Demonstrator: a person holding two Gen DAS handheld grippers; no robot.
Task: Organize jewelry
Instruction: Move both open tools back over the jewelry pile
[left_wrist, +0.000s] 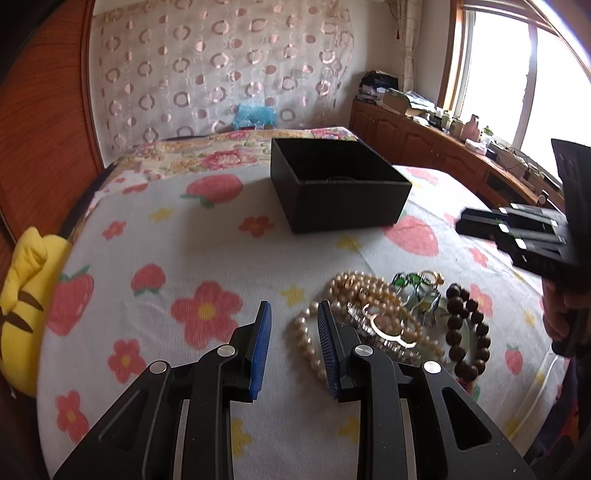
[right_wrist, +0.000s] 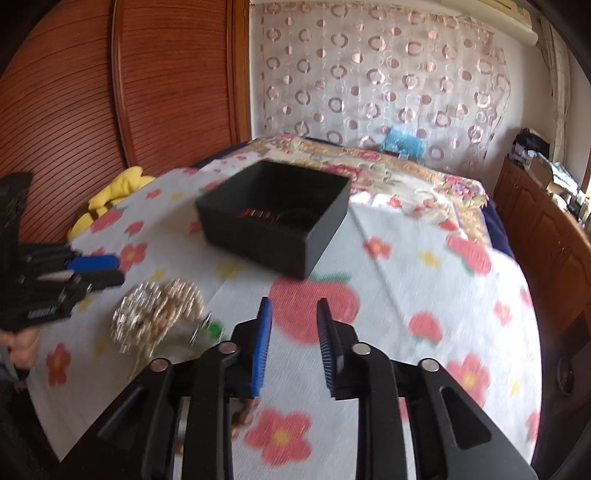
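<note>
Black box (right_wrist: 273, 218) on bedspread (right_wrist: 406, 295); coppery bracelet (right_wrist: 258, 214) inside

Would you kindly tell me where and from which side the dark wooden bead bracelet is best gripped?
I would grip the dark wooden bead bracelet on its right-hand arc, coming from above with one pad inside the ring and one outside. It lies flat as an open loop, and that arc looks clear, while its left side sits against the pearl necklace and green glass trinket.
</note>
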